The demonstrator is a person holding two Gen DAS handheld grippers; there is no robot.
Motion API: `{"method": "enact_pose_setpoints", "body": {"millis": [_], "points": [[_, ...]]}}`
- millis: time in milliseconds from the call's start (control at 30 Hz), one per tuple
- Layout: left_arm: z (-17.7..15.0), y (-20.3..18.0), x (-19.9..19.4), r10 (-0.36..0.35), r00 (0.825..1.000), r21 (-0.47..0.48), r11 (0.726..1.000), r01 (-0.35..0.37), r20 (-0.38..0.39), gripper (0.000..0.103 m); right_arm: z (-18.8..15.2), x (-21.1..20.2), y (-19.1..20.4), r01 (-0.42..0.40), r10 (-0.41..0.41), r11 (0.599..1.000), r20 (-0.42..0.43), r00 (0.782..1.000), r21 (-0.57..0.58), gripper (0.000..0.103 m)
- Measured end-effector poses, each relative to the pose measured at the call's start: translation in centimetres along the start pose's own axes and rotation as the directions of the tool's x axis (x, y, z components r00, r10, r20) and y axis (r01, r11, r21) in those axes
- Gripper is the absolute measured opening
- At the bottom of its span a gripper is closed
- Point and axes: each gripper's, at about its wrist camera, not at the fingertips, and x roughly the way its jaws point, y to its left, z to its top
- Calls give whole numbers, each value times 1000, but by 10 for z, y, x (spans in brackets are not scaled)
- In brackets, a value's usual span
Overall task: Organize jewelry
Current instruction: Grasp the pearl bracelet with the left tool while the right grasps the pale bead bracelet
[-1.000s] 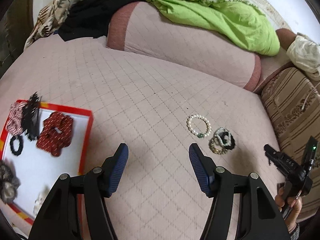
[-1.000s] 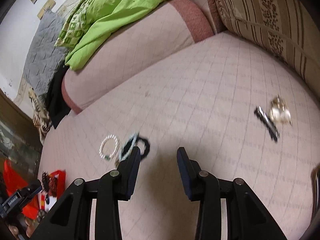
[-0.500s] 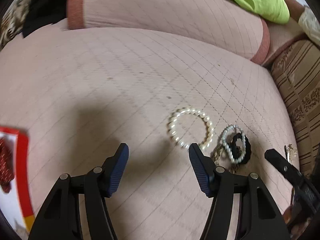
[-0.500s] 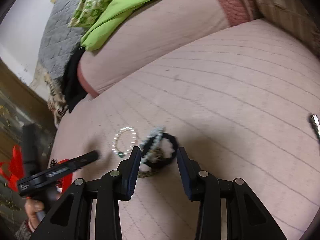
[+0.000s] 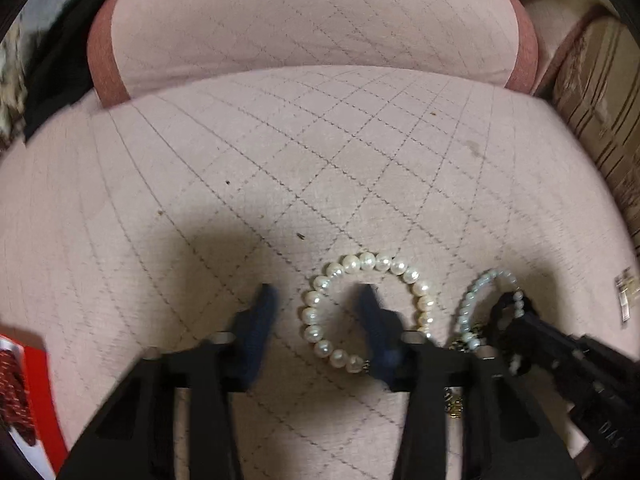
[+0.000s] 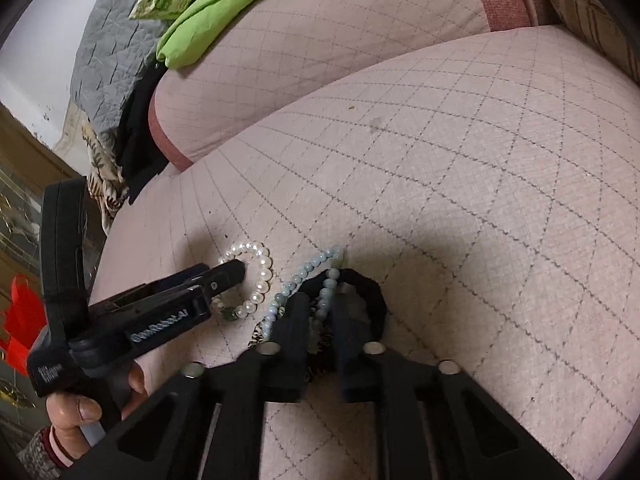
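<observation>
The left gripper (image 5: 316, 300) is down on the quilted pink sofa seat (image 5: 280, 168) with its fingers moderately apart, straddling the left side of the white pearl bracelet (image 5: 362, 308): one blue pad (image 5: 262, 312) sits outside the ring, the other inside it. The pads do not yet pinch the beads.

Just to the right of that gripper, the right gripper (image 6: 320, 304) has its fingers narrowed around a strand of the pale blue bead bracelet (image 6: 304, 276), which lies tangled with a black hair tie (image 6: 370, 292) and a small gold-toned chain (image 5: 454, 404). Whether the fingers actually clamp the strand is not clear, since the beads between them are partly hidden. In the right wrist view the left gripper's black body (image 6: 152, 312) crosses in front of the pearl ring and covers its lower left side, and the person's hand (image 6: 88, 404) shows beneath it.

At the left gripper's far left, by the frame edge, is the corner of a red-rimmed tray (image 5: 44, 396) with a dark red item (image 5: 16, 396) on it. Off to the right a small glinting piece (image 5: 626, 292) lies on the seat, too blurred to name.

Beyond both grippers rises the pink backrest cushion (image 5: 312, 28). On top of it sit a green cloth (image 6: 208, 20), a grey quilt (image 6: 112, 44) and dark clothing (image 6: 140, 128). A striped brown cushion (image 5: 600, 92) stands at the right.
</observation>
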Motion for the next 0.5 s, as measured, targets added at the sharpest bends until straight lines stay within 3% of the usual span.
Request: {"method": "enact_pose_setpoints", "body": {"millis": [33,233,500], "points": [[0,-1,-1,6,1000,6,1000,-6,0,9,0,-1,0,-3,3,1000,2,1000,3,7],[-10,5,-32,-15,999,-18,1000,16,30,9,3,-21,5,-28,28,1000,41,999,6,7],[-29,19,-102,-110,990,-52,992,115,89,9,0,-39,16,-77,76,997,66,995,16,7]]}}
